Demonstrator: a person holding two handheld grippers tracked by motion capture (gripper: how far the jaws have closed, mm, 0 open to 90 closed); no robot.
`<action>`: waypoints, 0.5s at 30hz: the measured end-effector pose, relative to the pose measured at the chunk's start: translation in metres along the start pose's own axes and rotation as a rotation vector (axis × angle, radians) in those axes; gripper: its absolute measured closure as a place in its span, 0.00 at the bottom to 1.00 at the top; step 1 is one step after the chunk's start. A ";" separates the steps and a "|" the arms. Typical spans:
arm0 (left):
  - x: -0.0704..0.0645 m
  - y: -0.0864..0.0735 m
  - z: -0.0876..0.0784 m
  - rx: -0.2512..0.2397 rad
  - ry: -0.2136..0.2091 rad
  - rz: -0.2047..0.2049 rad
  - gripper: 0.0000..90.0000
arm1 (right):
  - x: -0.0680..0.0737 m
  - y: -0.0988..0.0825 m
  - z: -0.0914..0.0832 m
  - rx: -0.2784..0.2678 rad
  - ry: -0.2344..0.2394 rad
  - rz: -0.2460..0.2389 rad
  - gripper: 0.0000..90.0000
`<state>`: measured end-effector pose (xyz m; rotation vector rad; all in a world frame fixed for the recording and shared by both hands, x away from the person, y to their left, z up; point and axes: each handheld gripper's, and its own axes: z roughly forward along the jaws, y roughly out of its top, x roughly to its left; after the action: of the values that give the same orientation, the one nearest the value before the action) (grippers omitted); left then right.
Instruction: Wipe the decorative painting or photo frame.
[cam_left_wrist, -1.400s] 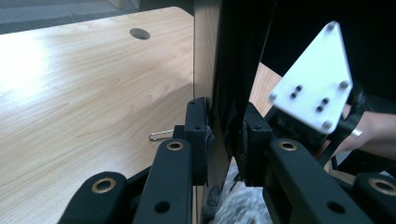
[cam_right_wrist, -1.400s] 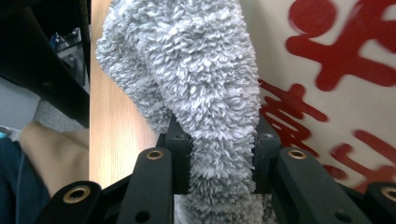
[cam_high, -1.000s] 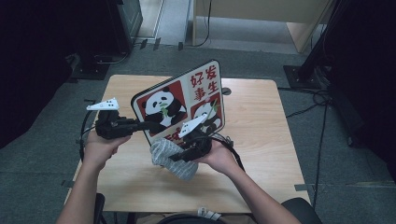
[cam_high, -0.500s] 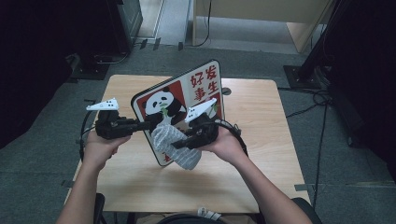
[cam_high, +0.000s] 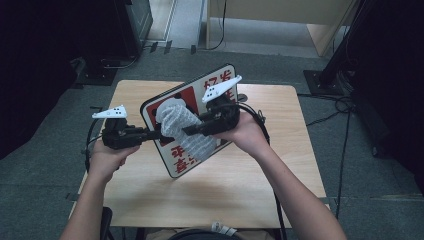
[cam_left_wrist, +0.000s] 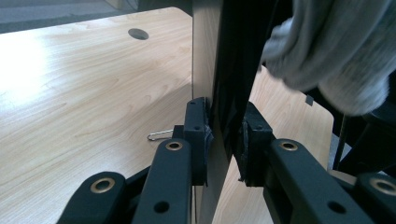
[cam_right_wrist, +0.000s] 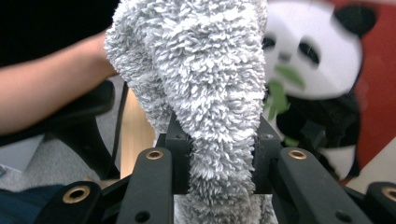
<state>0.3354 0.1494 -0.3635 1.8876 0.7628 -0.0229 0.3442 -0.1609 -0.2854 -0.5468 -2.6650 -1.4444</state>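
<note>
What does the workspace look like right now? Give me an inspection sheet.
Surface: wooden table, bare around the work.
Job's things: panda sign board held tilted above the table; grey fluffy cloth pressed against its face.
Clutter: small metal clip on the table.
Grippers: left gripper shut on the board's edge; right gripper shut on the cloth.
Cables: black cable trails from the right gripper; more cables on the floor.
Surroundings: grey carpet, dark stands.

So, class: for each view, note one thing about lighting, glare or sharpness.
High view: both sides fall into deep shadow, the table evenly lit. Left gripper view: bright glare on the wood at left, the grey cloth soft and blurred. Right gripper view: cloth fibres crisp, the panda sign behind out of focus.
</note>
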 end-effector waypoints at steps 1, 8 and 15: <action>0.000 0.000 0.000 0.000 0.000 0.000 0.85 | 0.000 0.005 -0.002 0.000 0.001 0.006 0.76; 0.000 -0.001 -0.001 -0.011 0.000 -0.008 0.85 | 0.002 0.038 -0.011 -0.024 0.002 -0.012 0.76; 0.000 -0.002 -0.001 -0.019 0.009 0.003 0.86 | -0.003 0.069 -0.015 -0.047 -0.019 -0.029 0.75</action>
<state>0.3343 0.1505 -0.3644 1.8720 0.7637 -0.0050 0.3684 -0.1398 -0.2228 -0.5304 -2.6702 -1.5210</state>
